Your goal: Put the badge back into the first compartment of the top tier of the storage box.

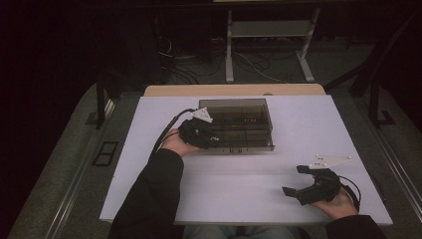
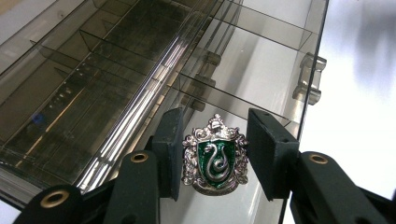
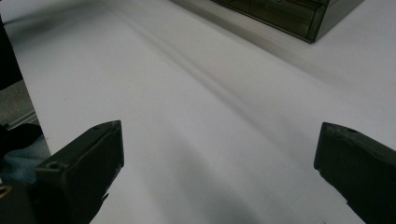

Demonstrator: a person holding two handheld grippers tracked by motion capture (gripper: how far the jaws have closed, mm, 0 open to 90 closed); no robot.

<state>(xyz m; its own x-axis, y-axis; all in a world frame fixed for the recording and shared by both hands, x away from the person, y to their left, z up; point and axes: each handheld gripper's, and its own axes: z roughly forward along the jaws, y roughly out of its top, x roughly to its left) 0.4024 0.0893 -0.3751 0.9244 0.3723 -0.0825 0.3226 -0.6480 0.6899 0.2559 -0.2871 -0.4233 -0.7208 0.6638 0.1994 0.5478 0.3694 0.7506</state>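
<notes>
Green enamel and silver metal mark the crest badge (image 2: 215, 156), a shield with a coiled snake, which the left hand-held gripper (image 2: 215, 154) holds between its black pads, the jaws closed in on the badge's two side edges so that its long axis runs from 6 to 12 o'clock in the left gripper view, crown end pointing away. Directly beyond it, from about 10 round to 1 o'clock, lies the smoked clear plastic organizer box (image 2: 116, 79), its thin dividers cutting it into compartments; those near the badge look bare, while small dark items and a blue speck sit in cells out at 9 o'clock, too blurred to name. I judge the coming move to be a short drop into the compartment just ahead of the jaws. In the high view the left hand-held gripper (image 1: 211, 142) sits at the box's (image 1: 239, 124) near left edge. The right hand-held gripper (image 1: 298, 180), jaws wide and holding nothing, rests at 4 o'clock on the white table (image 1: 239, 189), well apart from the box.
</notes>
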